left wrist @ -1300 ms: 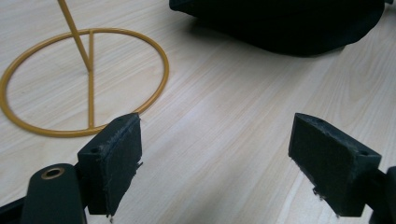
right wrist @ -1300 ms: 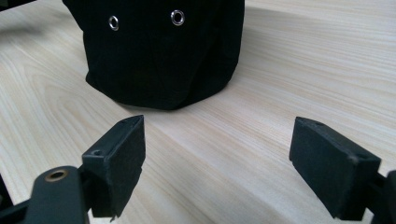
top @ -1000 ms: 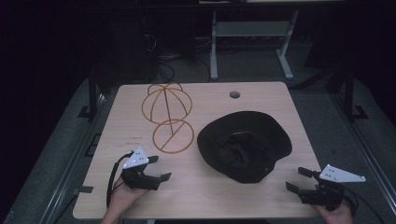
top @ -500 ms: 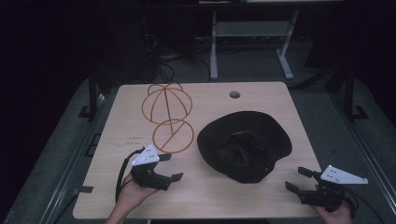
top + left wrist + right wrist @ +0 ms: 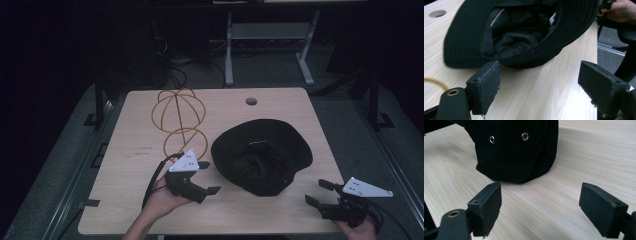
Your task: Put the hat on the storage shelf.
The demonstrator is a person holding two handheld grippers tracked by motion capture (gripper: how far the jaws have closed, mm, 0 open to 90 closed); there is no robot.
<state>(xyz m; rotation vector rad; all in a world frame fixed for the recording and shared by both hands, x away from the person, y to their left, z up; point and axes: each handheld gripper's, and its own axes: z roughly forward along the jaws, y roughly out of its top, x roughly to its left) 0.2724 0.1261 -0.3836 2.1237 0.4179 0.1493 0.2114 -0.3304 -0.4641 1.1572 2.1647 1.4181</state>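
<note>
A black bucket hat lies upside down on the wooden table, right of centre. My left gripper hovers open just off the hat's left brim. In the left gripper view the brim sits just beyond the open left gripper, close to the left pad. My right gripper stands open at the table's front right, pointing at the hat. In the right gripper view the hat's crown with two metal eyelets lies a short way ahead of the right gripper, which holds nothing.
An orange wire frame, a ball on a ring base, lies on the table's back left, close behind my left gripper. A round cable hole sits near the far edge. Dark floor and a metal stand lie beyond the table.
My left gripper has moved right and away from the front edge, up to the hat's left brim. The right gripper and the hat have stayed put.
</note>
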